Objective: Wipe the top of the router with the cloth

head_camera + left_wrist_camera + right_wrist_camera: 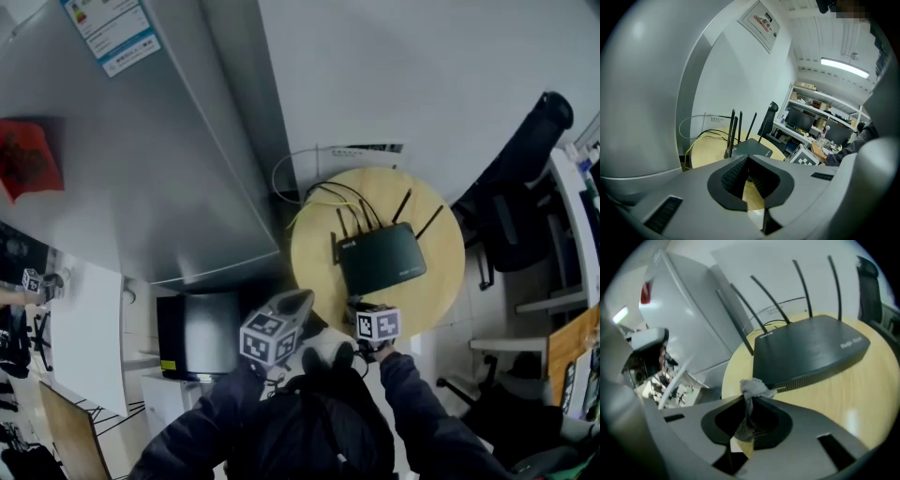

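Claw status: right claw (749, 423) is clenched on the cloth (752, 386), a small grey wad pinched between the pads with a crumpled tuft sticking out past the tips. Left claw (751, 183) is released, jaws a narrow gap apart, nothing between them, only table wood showing through. Router (380, 260) is black and flat with four antennas (403, 204) standing up along its far edge. It sits on the round wooden table (441, 281), towards the wall side, top face bare. Yellow and black cables (323, 195) loop behind it by the wall. In the head view the right claw is at the table's near rim, just in front of the router's near edge. The cloth tuft lines up with that front edge in the right gripper view; can't tell if it touches. It is not on the top face. Left claw is just beside the right one, off the table's near-left rim, pointing at the router. Tall grey appliance (169, 141) stands left of the table, black office chair (525, 159) to the right.
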Demonstrator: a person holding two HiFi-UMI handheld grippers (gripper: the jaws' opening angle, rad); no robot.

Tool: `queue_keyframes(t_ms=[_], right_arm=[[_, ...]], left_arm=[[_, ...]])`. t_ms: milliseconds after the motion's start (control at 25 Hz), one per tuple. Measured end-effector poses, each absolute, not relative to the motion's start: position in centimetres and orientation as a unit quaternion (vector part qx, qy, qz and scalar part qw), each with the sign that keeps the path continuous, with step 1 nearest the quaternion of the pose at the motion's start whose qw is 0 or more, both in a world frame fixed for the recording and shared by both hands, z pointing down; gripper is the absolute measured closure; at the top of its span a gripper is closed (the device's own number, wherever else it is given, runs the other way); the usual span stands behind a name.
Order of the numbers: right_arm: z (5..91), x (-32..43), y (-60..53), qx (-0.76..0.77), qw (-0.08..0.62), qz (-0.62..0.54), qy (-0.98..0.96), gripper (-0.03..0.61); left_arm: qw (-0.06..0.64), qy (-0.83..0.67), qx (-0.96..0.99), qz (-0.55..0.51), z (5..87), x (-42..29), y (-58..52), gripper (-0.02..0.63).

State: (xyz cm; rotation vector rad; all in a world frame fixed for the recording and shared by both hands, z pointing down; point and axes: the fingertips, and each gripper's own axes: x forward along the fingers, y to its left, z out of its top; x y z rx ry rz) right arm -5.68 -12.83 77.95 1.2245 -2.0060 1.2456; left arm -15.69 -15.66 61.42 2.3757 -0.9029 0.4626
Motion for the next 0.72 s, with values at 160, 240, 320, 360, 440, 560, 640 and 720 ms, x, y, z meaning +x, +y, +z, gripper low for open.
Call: queue_keyframes(t_ms=[160, 240, 320, 360, 440, 560, 640, 720], right_arm=[[76.9, -7.2, -13.3, 0.471, 0.132, 0.517, -0.702, 0.508], [76.8, -8.2, -14.2, 0.477, 0.102, 0.530, -0.693, 0.508], [76.8, -8.7, -15.0, 0.490, 0.071, 0.551, -0.671, 0.508], [76.8, -8.9, -15.2, 0.499, 0.058, 0.560, -0.659, 0.508], [76.9, -9.0, -16.2, 0.520, 0.039, 0.567, -0.638, 0.508], [77.0, -9.4, -17.8, 0.556, 0.011, 0.575, -0.600, 0.508], [77.2, -9.7, -18.6, 0.570, -0.007, 0.581, -0.580, 0.508], [77.6, -9.7, -19.5, 0.584, -0.011, 0.582, -0.565, 0.507]], left_arm=[[0.265, -0.342, 0.884, 0.178, 60.9, -15.8, -16.1, 0.612], [0.261, -0.345, 0.884, 0.177, 60.6, -15.7, -16.8, 0.612], [0.262, -0.342, 0.884, 0.179, 60.6, -15.5, -17.3, 0.612], [0.262, -0.337, 0.886, 0.182, 60.7, -15.4, -17.4, 0.612], [0.260, -0.322, 0.891, 0.184, 60.6, -15.1, -17.7, 0.612], [0.256, -0.295, 0.901, 0.187, 60.5, -15.1, -18.4, 0.612], [0.254, -0.277, 0.907, 0.188, 60.4, -15.2, -18.9, 0.612], [0.249, -0.262, 0.913, 0.187, 60.2, -15.6, -19.5, 0.612]])
